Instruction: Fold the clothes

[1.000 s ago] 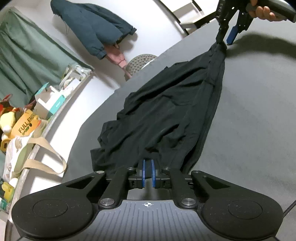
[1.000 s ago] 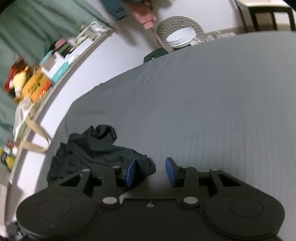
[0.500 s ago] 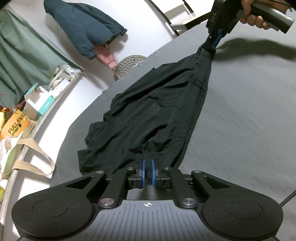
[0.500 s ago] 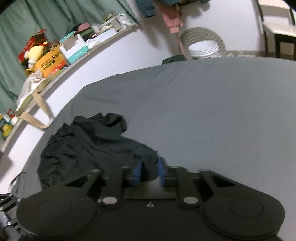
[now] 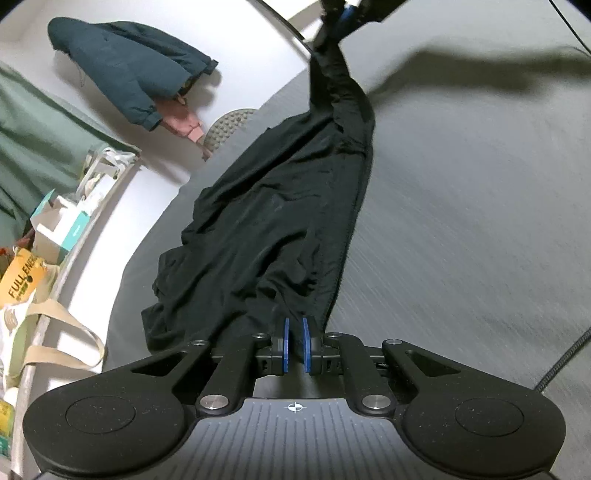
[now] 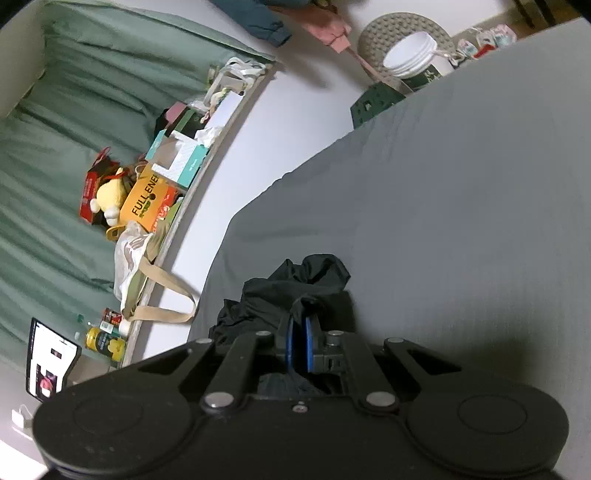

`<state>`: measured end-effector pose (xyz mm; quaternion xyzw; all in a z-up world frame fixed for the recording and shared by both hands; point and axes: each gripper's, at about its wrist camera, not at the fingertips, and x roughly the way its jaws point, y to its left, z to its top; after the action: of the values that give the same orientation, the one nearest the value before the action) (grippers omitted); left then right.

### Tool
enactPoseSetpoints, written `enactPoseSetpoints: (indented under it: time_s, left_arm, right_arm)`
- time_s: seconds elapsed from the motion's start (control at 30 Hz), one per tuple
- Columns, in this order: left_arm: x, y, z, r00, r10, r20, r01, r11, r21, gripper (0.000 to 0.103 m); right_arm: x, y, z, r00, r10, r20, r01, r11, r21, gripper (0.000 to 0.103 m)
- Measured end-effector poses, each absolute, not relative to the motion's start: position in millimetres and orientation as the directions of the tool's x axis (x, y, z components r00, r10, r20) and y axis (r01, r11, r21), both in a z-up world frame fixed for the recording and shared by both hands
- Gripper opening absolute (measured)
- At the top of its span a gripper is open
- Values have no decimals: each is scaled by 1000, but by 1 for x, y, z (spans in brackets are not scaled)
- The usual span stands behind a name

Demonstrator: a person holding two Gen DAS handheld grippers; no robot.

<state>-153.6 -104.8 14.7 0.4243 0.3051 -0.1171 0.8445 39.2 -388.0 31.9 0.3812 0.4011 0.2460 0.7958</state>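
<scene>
- On the grey bed [image 5: 461,229], a black garment [image 5: 273,221] is strung out between the two tongs; which kind of clothing it is cannot be told from these views.
- Left tongs [image 5: 294,345] are pinched together on the garment's near edge, low over the bed.
- Right tongs [image 6: 300,343] are clamped on a bunch of the same cloth; seen from the left wrist they sit at the top of the frame [image 5: 345,14], with the fabric rising to them in a narrow rope.
- By my reading the folding has barely begun: no crease or folded layer shows, the cloth is only being pulled lengthwise, and its left side is rumpled on the sheet.
- Left to do, I judge: lay it flat, smooth the wrinkled side, then make the folds.
- Its long axis runs from one pair of tongs to the other, away from the left wrist camera, leaning slightly right; the far end lifts off the bed, while the wider middle rests on it.
</scene>
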Motion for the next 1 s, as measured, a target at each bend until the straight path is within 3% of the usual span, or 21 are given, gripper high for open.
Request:
enactPoseSetpoints:
  time_s: [0.2, 0.63, 0.7, 0.83, 1.0]
  left_arm:
    - [-159, -106, 16, 778, 57, -625, 469, 609, 640, 8]
    - [-163, -104, 16, 763, 69, -643, 476, 613, 631, 8]
    - [-161, -102, 15, 766, 74, -639, 468, 617, 632, 14]
    - [-159, -100, 16, 817, 123, -563, 384, 613, 691, 68]
    - [-156, -90, 22, 805, 99, -585, 382, 669, 638, 69]
  right_arm:
    - [40, -394, 35, 585, 691, -425, -92, 577, 812, 7]
    - [42, -394, 28, 579, 676, -457, -78, 603, 794, 7]
    - [42, -394, 27, 577, 676, -458, -73, 602, 795, 7]
    - [42, -393, 25, 572, 677, -463, -69, 602, 796, 8]
    - [43, -390, 22, 568, 672, -475, -61, 610, 790, 8]
